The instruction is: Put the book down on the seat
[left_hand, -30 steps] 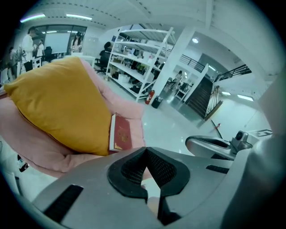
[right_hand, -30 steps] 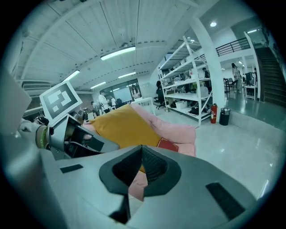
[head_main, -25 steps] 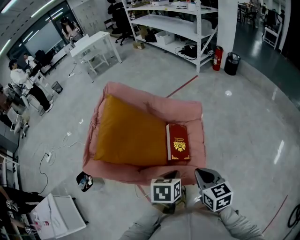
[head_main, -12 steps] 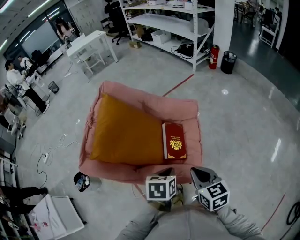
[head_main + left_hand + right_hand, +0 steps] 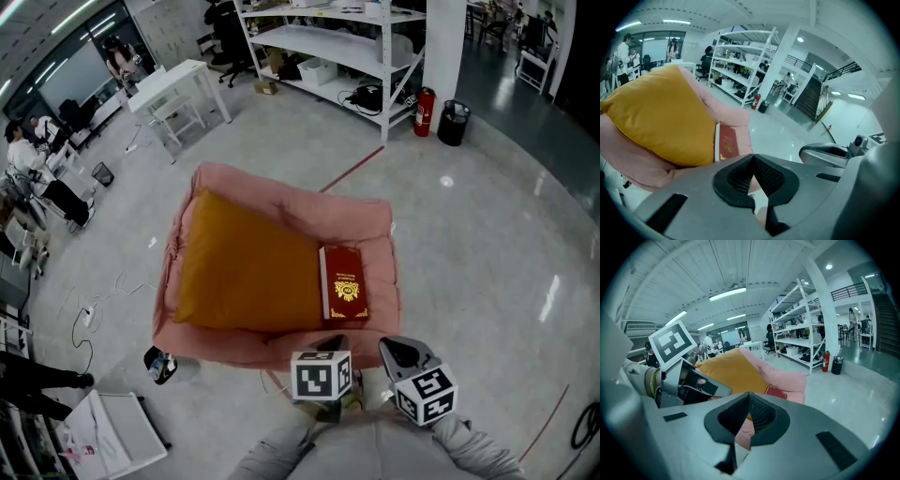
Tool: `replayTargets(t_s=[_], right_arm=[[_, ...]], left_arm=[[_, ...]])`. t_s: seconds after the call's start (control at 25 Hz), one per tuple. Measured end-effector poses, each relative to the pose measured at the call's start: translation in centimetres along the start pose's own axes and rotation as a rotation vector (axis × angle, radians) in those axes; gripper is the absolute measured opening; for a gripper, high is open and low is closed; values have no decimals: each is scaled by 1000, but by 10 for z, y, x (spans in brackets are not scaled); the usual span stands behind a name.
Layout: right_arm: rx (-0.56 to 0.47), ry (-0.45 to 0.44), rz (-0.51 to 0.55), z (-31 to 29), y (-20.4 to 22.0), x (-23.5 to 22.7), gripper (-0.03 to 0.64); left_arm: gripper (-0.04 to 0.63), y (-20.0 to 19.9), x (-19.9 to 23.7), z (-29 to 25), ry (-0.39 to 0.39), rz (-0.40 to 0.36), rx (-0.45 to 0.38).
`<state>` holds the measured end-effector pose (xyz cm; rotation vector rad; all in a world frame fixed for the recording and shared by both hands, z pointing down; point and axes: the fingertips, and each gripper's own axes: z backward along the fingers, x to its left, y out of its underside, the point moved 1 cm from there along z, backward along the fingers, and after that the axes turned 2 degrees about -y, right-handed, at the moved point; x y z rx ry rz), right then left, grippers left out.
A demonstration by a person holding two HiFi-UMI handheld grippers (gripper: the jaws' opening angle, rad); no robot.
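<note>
The pink seat [image 5: 309, 201] lies low on the grey floor, and everything else is placed from it. Beyond its far edge stands a white shelving rack [image 5: 349, 49], its top cut off by the head view's border and its contents too small to name. Off the seat's far left corner is a white table [image 5: 184, 82]. People sit further left, partly cropped at the border.

An orange cushion [image 5: 242, 268] covers the left and middle of the seat and hides most of the seat pad there. The red book [image 5: 343, 284] lies flat on the bare right part of the pad, with its white page edge just beside the cushion's right side. Whether the two touch cannot be told. The gold emblem on its cover is too small to read.

On the person's side of the seat's near edge, well clear of the book, both tools are held close together. In the head view only their marker cubes and grey bodies show, with the jaws hidden below. The left gripper [image 5: 753, 161] has its black pads closed tip to tip with nothing between them. The right gripper [image 5: 749, 397] is closed the same way and is also empty.

Beyond the seat's far right corner stand a black bin [image 5: 452, 125] and a red fire extinguisher [image 5: 420, 111]. A small dark object [image 5: 160, 364] lies by the near left corner, too blurred to identify.
</note>
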<state>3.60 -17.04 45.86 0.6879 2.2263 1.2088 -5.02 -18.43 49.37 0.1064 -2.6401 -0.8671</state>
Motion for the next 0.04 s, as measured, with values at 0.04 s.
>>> replayTargets(t_s=[0.04], right_arm=[[1,2,-1,1,0,-1,5]], left_arm=[[6,-1,-1,0,1,-2,1]])
